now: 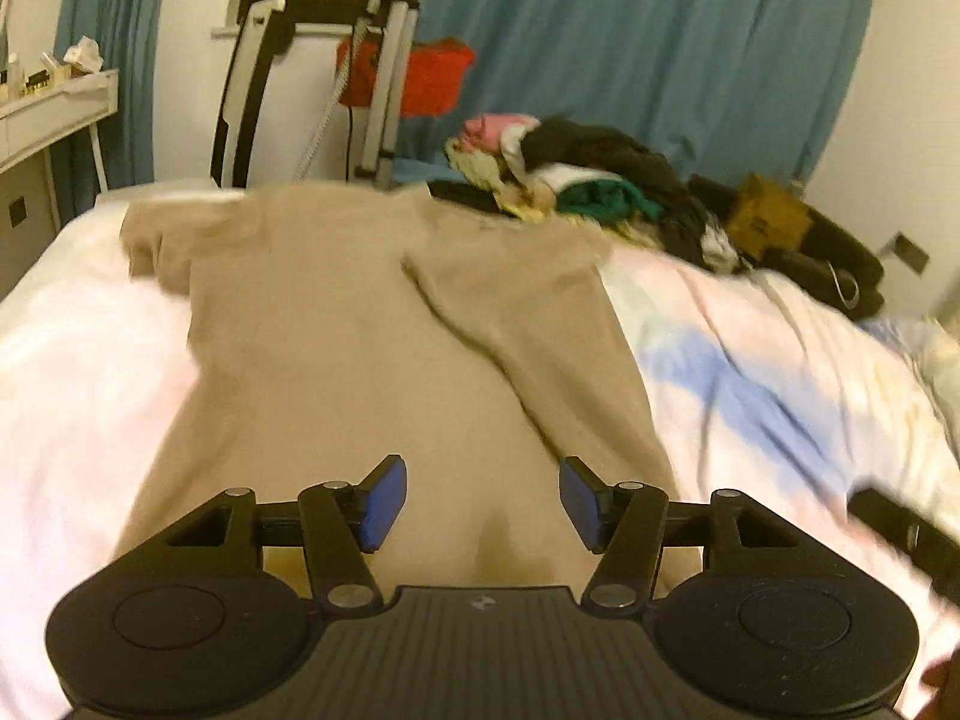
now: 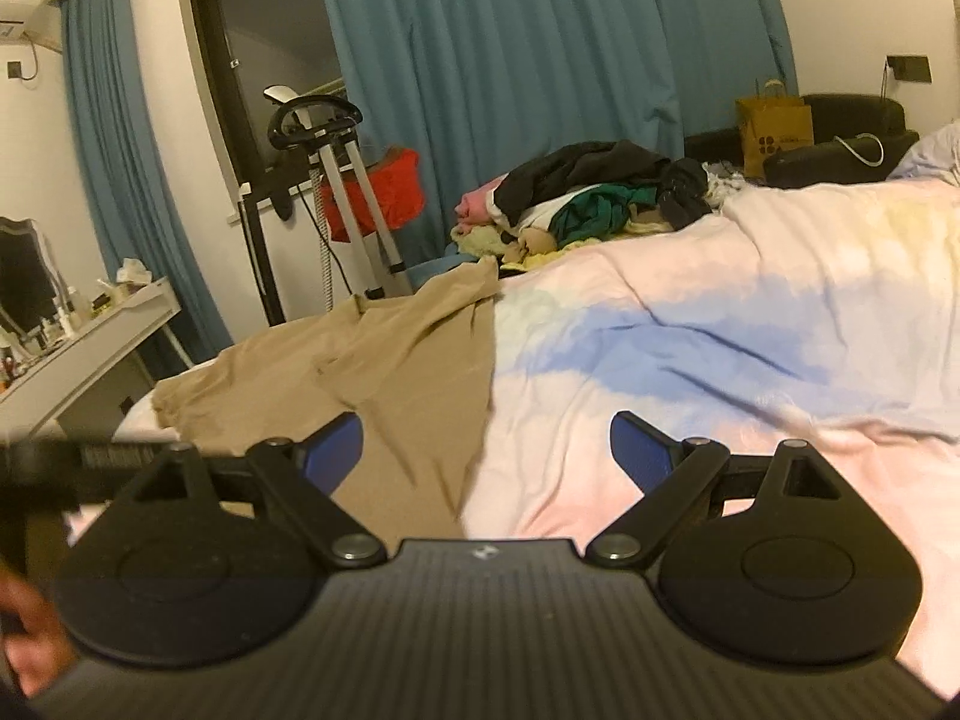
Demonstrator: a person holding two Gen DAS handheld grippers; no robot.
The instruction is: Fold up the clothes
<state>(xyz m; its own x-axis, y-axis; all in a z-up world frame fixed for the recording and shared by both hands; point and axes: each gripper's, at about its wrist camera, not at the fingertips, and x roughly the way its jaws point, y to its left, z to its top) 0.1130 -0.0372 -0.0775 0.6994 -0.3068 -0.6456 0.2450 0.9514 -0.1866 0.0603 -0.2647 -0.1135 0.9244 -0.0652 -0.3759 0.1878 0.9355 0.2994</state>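
A tan T-shirt (image 1: 336, 324) lies spread on the bed, its right side folded inward along a diagonal crease; its left sleeve sticks out at the far left. My left gripper (image 1: 483, 501) hovers open over the shirt's near hem, nothing between its blue pads (image 1: 384, 504). In the right wrist view the same tan T-shirt (image 2: 390, 384) lies left of centre. My right gripper (image 2: 486, 459) is open above the shirt's right edge and the bedsheet, holding nothing.
The bed (image 2: 750, 324) carries a pastel pink, blue and white sheet. A pile of mixed clothes (image 1: 588, 180) sits at its far end. Beyond stand a garment steamer (image 2: 342, 204), a white desk (image 2: 90, 354), blue curtains (image 1: 630, 42), a brown paper bag (image 2: 774, 132) and black sofa.
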